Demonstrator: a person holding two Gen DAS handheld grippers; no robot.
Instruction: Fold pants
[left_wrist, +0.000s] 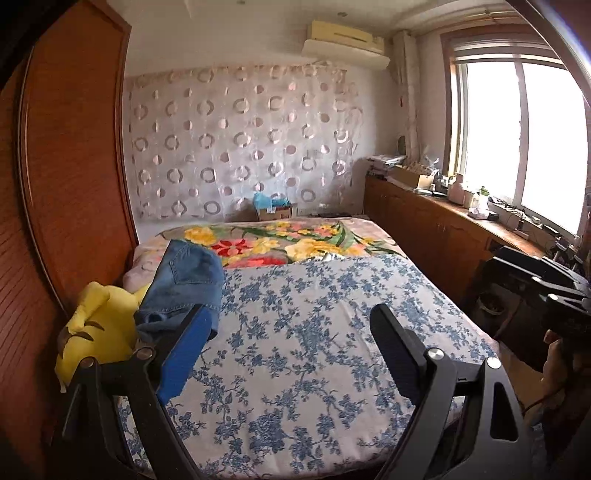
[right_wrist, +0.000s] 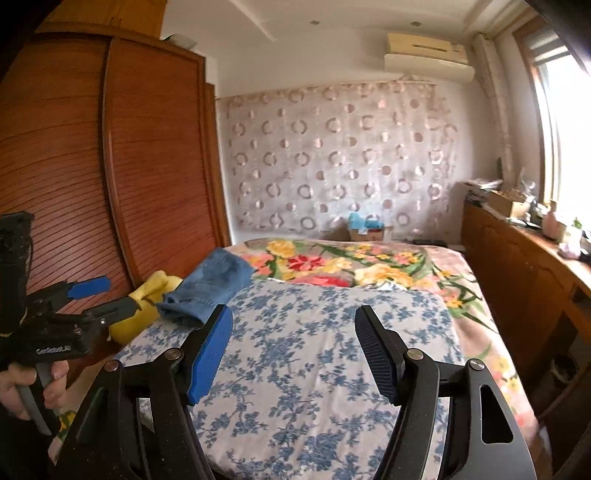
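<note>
- Bedroom, daylight from the window at the right of the frame: the left gripper (left_wrist: 291, 336) hangs above the bed (left_wrist: 332, 295), its jaws wide apart with nothing between them but the view of the blue-flowered sheet (left_wrist: 314, 350).
- The right gripper (right_wrist: 293, 347) is likewise spread and empty over the same sheet; no cloth touches either blue pad.
- The pants (left_wrist: 188, 280), blue denim, lie in a folded bundle at the left edge of the bed, left of centre in the left wrist view, partly over the floral blanket (left_wrist: 280, 240) and partly over the sheet.
- Just beside the denim, lower left in the frame, sits a yellow plush toy (left_wrist: 99, 332); it touches or overlaps the near end of the bundle.
- In the right wrist view a person's hand (right_wrist: 22, 384) at the lower left of the frame grips the handle of the other tool, whose blue-tipped fingers point toward the toy and the denim.
- By the look of it the fold is done or close to done, with both tools clear of the cloth.
- The risk from here: the bundle sits near the bed's edge against the wooden wardrobe (left_wrist: 74, 166), and a careless brush from a jaw could tip it off or spring the top layer open.
- A second hazard is the toy: a grab aimed at the near hem could pinch yellow plush along with denim and drag both.
</note>
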